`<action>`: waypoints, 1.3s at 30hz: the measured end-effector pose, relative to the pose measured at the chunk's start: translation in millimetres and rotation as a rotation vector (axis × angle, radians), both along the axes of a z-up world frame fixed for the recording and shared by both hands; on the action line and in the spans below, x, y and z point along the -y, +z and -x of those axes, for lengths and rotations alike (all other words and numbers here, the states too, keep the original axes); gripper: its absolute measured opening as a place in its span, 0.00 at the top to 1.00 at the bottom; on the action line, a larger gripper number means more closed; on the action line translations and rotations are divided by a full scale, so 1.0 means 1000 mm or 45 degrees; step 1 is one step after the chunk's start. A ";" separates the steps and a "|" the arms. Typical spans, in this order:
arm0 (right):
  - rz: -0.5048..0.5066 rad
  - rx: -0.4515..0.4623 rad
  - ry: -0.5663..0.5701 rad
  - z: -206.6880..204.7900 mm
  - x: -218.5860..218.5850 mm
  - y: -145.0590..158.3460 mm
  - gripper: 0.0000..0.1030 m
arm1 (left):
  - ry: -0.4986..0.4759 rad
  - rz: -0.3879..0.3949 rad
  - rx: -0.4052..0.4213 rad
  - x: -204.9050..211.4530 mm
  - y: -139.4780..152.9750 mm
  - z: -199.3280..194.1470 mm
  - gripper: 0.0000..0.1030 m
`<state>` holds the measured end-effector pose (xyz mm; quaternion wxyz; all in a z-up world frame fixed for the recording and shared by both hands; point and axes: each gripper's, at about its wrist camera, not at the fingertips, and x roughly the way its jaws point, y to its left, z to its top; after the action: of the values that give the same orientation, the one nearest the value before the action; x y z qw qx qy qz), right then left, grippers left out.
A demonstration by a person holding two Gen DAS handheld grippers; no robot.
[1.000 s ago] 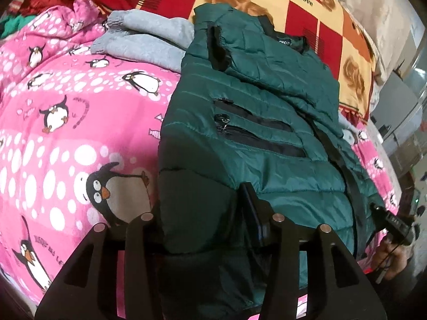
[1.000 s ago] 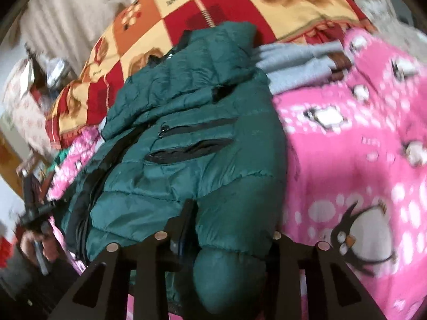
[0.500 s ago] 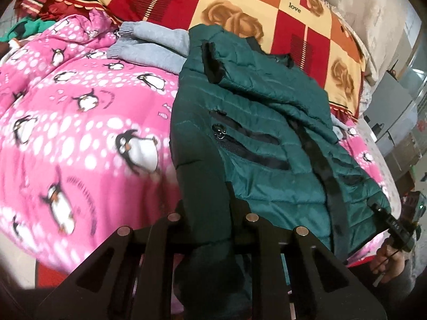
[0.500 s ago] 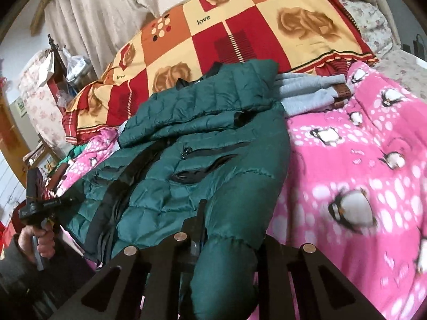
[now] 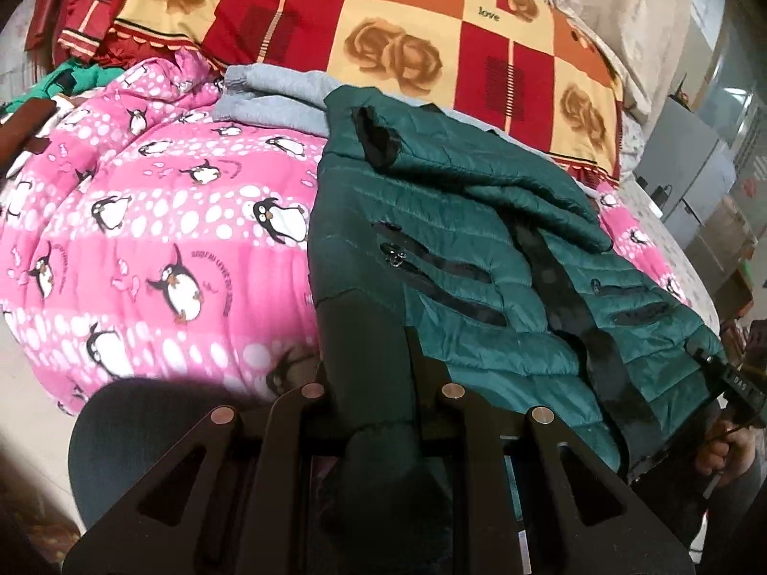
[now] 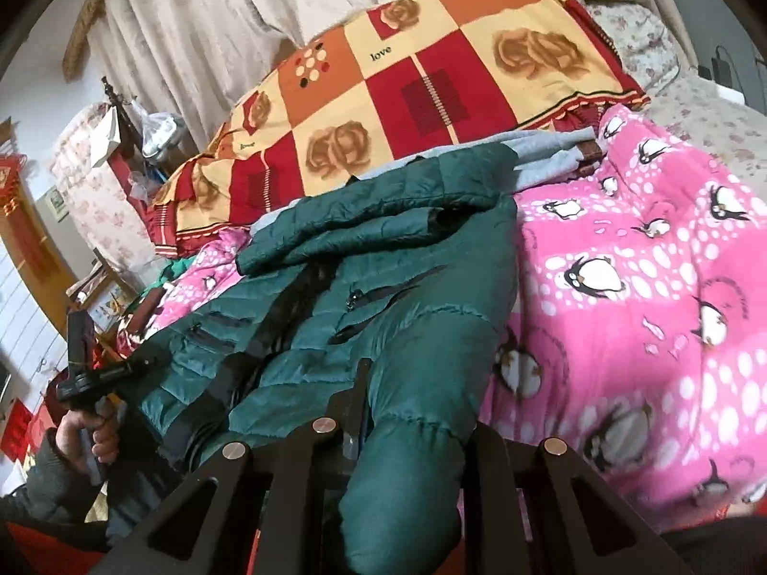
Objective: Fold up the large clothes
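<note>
We hold two tools over a bed covered w/ a pink penguin quilt (image 5: 158,220).

1. Task item: green puffer jacket (image 5: 455,249). It lies on the quilt, front side up, black zip placket and black pocket zips visible. One sleeve is folded across the chest area near the collar end. Far end of the jacket sits close to a red/yellow check blanket (image 5: 383,14) w/ rose print.

2. Left tool (image 5: 378,383): clenched on the jacket hem at one bottom corner. Fabric bunches between the fingers and hangs down past them toward the camera.

3. Right tool (image 6: 412,412): clenched on the jacket hem at the opposite bottom corner. Fabric bulges out below the fingers here too.

4. Cross-view check: in the left wrist view the right tool appears at the far right edge, gripped by a hand (image 5: 728,450), at the jacket's hem. In the right wrist view the left tool's handle shows at the left edge, also in a hand (image 6: 91,436).

5. Other items: folded grey garment (image 5: 273,100) beside the jacket's collar end, btwn quilt and check blanket. Beige curtain (image 6: 201,38) behind the bed.
</note>
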<state>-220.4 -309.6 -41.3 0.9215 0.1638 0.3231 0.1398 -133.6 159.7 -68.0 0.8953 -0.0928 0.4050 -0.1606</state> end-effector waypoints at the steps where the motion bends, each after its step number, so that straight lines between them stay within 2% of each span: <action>1: -0.002 0.006 0.000 0.005 0.000 0.002 0.86 | -0.008 -0.004 0.009 0.000 0.001 0.007 0.87; 6: -0.013 0.032 -0.018 0.027 0.003 0.016 0.86 | -0.036 0.035 0.024 -0.003 0.010 0.030 0.87; 13: -0.049 0.110 -0.045 0.047 0.016 0.043 0.86 | -0.045 0.140 0.091 -0.005 0.044 0.052 0.86; 18: -0.061 0.139 -0.061 0.041 0.024 0.052 0.86 | -0.015 0.168 0.173 -0.004 0.062 0.044 0.86; 25: -0.044 0.195 -0.113 0.027 0.024 0.056 0.86 | 0.074 0.266 0.280 -0.011 0.063 0.026 0.86; 31: 0.041 0.223 -0.202 -0.004 0.018 0.053 0.86 | 0.161 0.228 0.321 -0.007 0.051 -0.009 0.86; 39: 0.119 0.110 -0.273 -0.061 0.017 0.047 0.86 | 0.147 0.133 0.288 0.005 0.039 -0.060 0.86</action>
<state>-159.4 -326.4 5.2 0.9509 0.1481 0.2700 0.0320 -73.5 154.3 -29.1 0.9370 -0.1437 0.2865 -0.1392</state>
